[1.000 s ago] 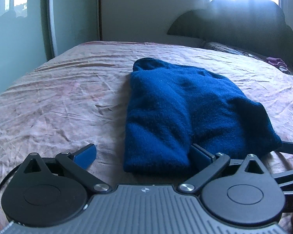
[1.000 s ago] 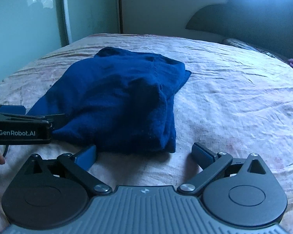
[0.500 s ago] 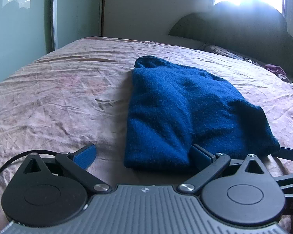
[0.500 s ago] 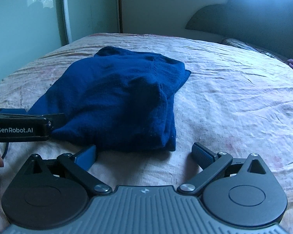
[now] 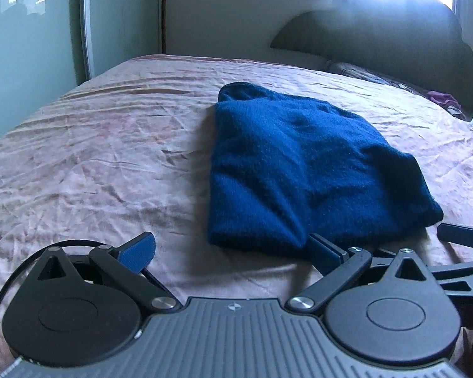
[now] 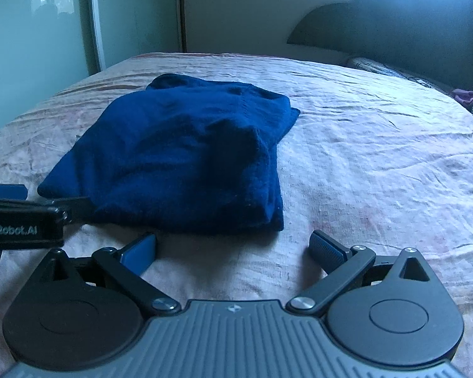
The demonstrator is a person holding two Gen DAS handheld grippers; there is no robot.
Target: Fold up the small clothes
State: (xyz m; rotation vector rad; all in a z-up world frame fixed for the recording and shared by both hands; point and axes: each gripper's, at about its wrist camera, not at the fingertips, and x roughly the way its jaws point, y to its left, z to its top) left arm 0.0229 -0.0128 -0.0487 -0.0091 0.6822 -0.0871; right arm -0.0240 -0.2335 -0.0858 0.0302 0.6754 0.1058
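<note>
Only right view shows sweater [image 6: 179,157] folded edge, left gripper [image 6: 19,217] branding.

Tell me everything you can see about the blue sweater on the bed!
The sweater is deep blue, fuzzy and knitted-looking, maybe wool. It is folded into a thick, roughly rectangular bundle with soft lumps and several layers showing along its right edge. It lies flat on the wrinkled pink sheet, near the bed's front. Both grippers are open just before its near edge: the left gripper has one finger right against that edge, and the right gripper sits just short of it, gripping nothing.
</note>
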